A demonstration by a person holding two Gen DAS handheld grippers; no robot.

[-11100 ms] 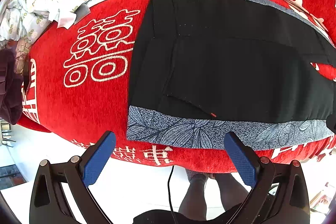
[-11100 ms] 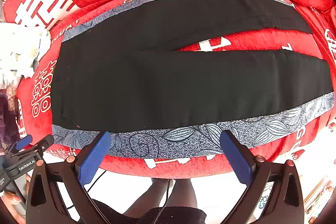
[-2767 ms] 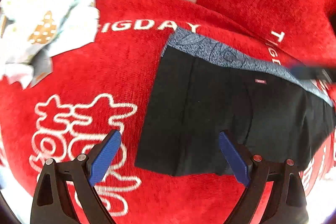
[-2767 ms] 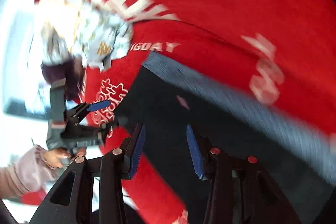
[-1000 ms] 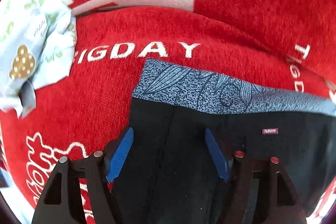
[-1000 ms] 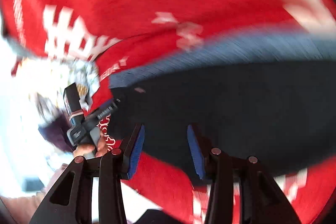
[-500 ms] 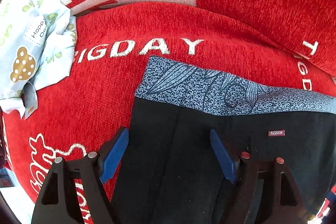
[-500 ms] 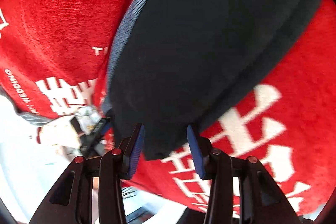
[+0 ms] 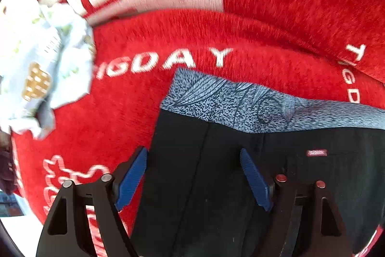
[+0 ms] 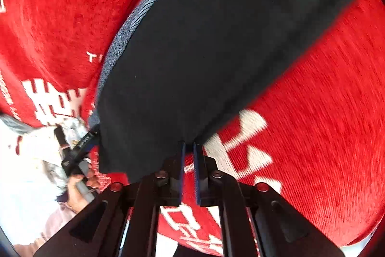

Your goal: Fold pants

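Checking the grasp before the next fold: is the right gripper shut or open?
Shut. The right gripper has its blue pads nearly together, pinching the lower edge of the black pants.

The right claw sits at six o'clock, its two blue fingers drawn almost together on the lower edge of the black pants. The pants spread from the middle up toward one o'clock, with a grey patterned band along their ten o'clock side. Under them lies a red cover with white characters, filling three to five o'clock and again at nine to eleven. At eight o'clock the left claw reaches the pants' corner, held by a hand; whether it grips cloth I cannot tell. The view is motion-blurred.
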